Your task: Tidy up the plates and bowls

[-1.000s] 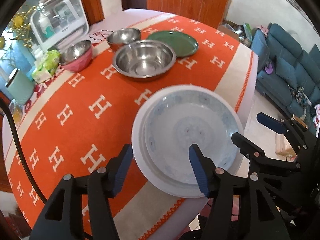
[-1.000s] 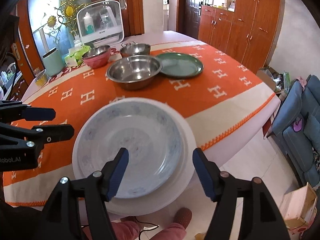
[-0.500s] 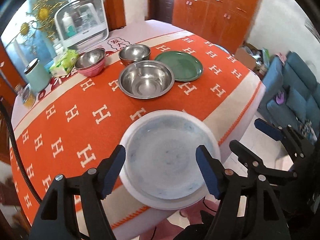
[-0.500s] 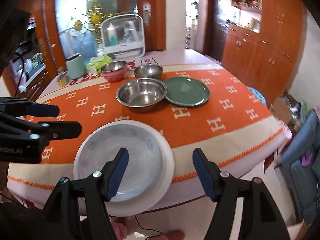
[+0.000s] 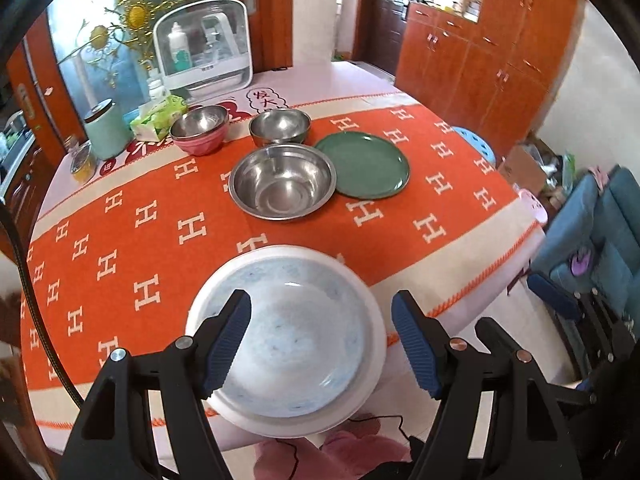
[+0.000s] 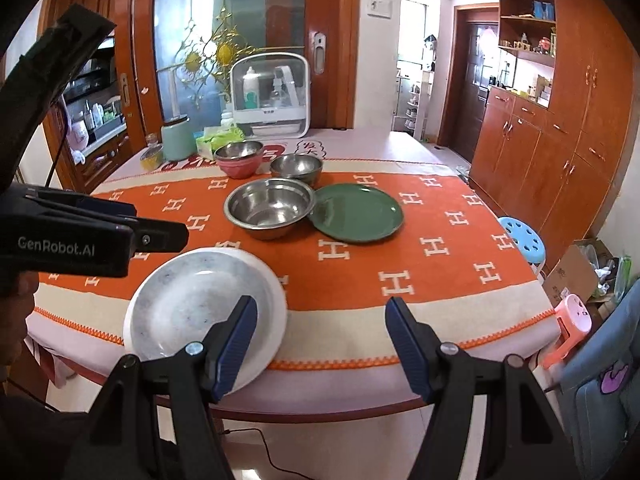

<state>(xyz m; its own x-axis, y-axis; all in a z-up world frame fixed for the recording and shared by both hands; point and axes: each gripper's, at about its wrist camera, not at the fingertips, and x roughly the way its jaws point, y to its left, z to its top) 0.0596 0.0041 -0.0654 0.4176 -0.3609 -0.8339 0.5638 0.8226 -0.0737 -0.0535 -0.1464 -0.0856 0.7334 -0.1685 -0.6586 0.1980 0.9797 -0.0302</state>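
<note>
While both tongs hang spread and empty above the near table (image 5: 120,240) edge, the left tongs (image 5: 320,340) frame a pale blue bowl (image 5: 296,336) nested in a white plate (image 5: 372,376). Farther off sit a pink bowl (image 5: 200,136), two steel bowls (image 5: 282,186), then a green plate (image 5: 366,164). The right tongs (image 6: 318,340) hover rightmost.
</note>
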